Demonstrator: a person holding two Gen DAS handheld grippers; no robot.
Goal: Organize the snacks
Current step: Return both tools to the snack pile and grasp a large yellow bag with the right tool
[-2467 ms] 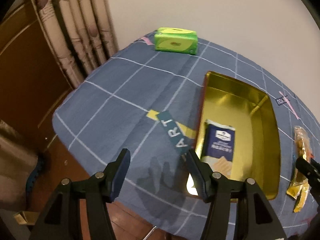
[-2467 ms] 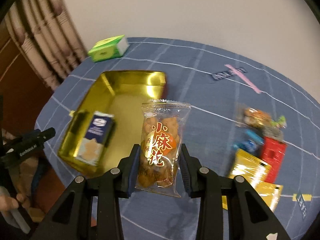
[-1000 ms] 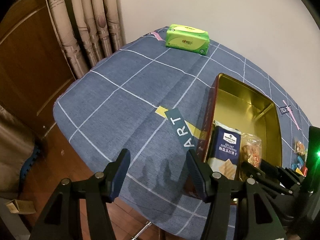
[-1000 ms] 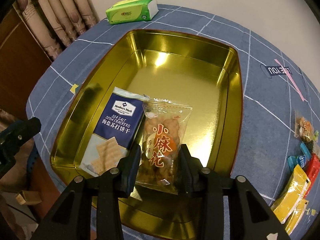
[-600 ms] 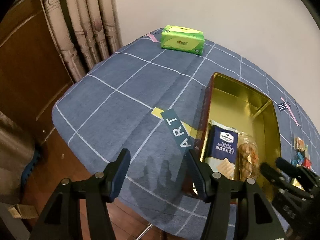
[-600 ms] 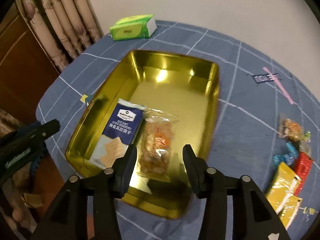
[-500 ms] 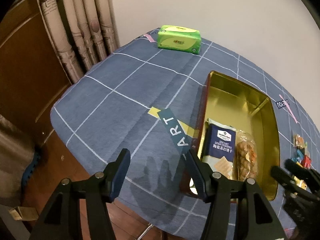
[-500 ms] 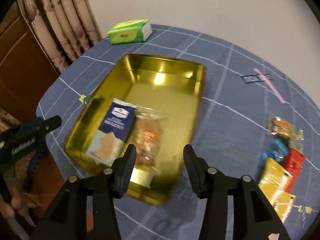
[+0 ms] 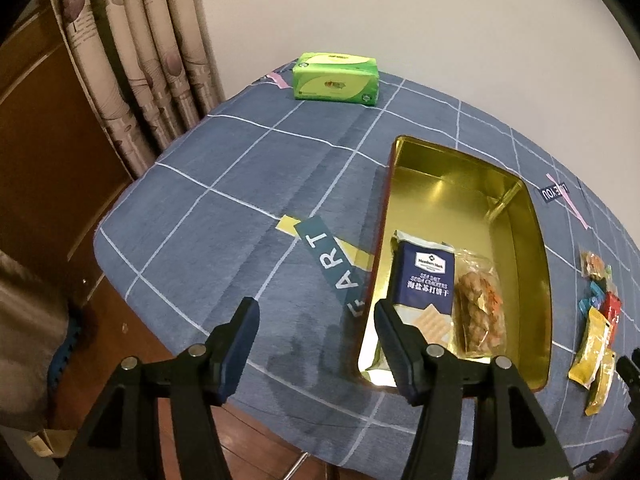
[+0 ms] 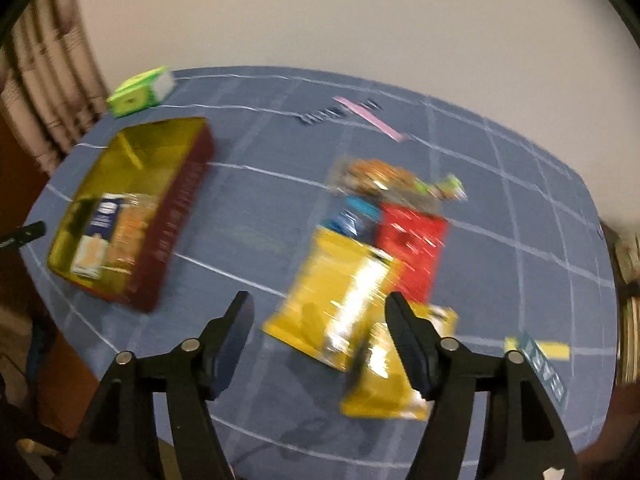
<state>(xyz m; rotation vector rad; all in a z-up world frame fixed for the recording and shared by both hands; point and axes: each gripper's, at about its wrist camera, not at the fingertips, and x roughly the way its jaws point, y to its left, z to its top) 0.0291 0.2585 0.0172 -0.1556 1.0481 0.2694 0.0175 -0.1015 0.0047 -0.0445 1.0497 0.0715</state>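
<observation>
Broadly, a blue tablecloth (image 9: 248, 184) with a white grid covers the table, which stands against a pale wall (image 9: 400, 20), with patterned curtains (image 9: 132, 60) at its far left corner. Near the table's left edge sits a gold tin box (image 9: 536, 264), open at the top, its outer wall dark red in the right wrist view. Inside the tin, at its near end, 2 snacks lie flat side by side and touching: a navy pack of sea salt soda crackers (image 9: 426, 280) on the left and a clear bag of fried dough twists (image 9: 480, 308) on the right. The rest of the tin floor is bare.

At the far left corner of the table lies a green tissue pack (image 9: 336, 82). Toward the table's right edge a loose cluster of snacks waits on the cloth: 2 yellow packets (image 10: 340, 296) overlapping at the near end, a red packet (image 10: 412, 244) just behind them, then small blue wrappers (image 10: 356, 212) and a clear bag of mixed candy (image 10: 376, 178) farthest back. That view is blurred, so labels cannot be read.

The left gripper (image 9: 316, 330) hangs over the near left edge of the table, jaws spread with nothing between them. The right gripper (image 10: 320, 328) is above the yellow packets; its jaws have just been opening and stand apart, gripping nothing.
</observation>
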